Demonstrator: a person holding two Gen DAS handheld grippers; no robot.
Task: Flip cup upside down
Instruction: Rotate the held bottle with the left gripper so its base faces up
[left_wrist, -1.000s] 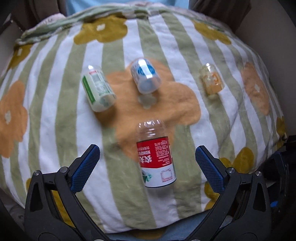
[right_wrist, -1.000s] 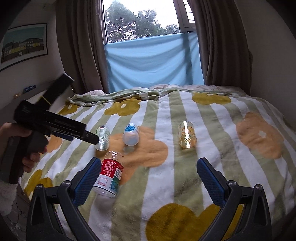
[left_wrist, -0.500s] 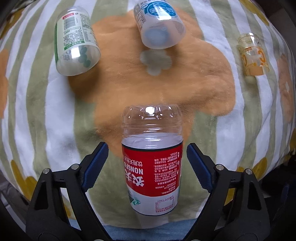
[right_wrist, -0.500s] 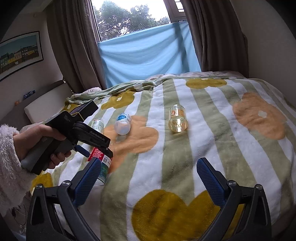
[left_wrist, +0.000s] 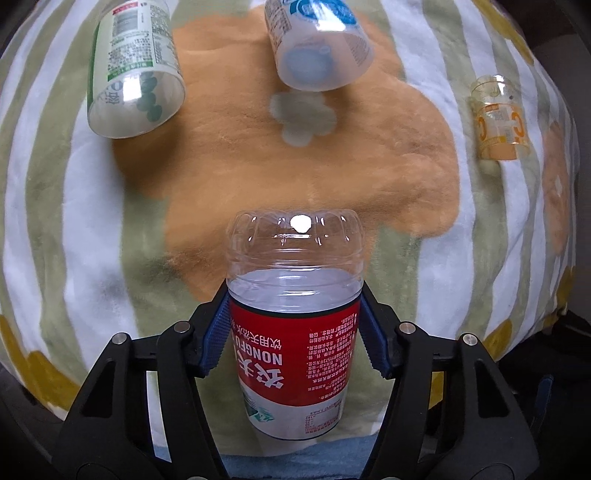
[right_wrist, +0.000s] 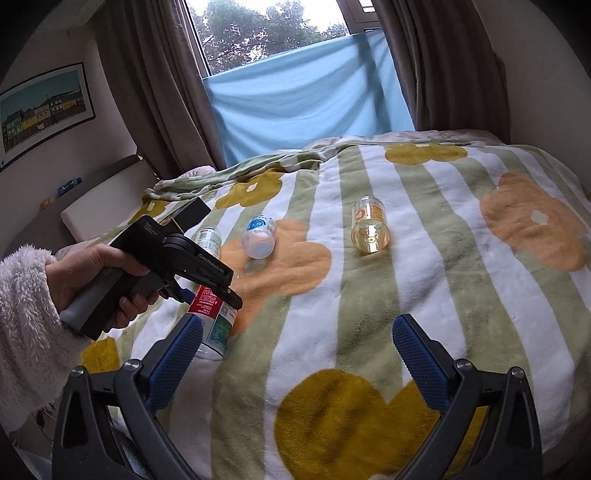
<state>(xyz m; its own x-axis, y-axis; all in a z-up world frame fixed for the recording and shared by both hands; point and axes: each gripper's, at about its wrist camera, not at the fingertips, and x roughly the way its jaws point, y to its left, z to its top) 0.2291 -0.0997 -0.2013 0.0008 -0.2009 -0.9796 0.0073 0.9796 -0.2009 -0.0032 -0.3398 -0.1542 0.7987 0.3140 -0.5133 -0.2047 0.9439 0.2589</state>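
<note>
A clear cup with a red label lies on its side near the front edge of the striped flower blanket, its closed base pointing away from me. My left gripper is shut on it, blue pads pressed against both sides of the label. From the right wrist view, the same cup sits under the left gripper, which a hand in a fluffy sleeve holds. My right gripper hovers open over the blanket to the right of it, holding nothing.
Three more cups lie on their sides further back: a green-labelled one, a blue-labelled one and a small orange-printed one. Curtains and a window stand behind the bed. A headboard runs along the left.
My left gripper came down over the red-labelled cup and its fingers shut on the label. The right gripper stayed open and shifted slightly.
</note>
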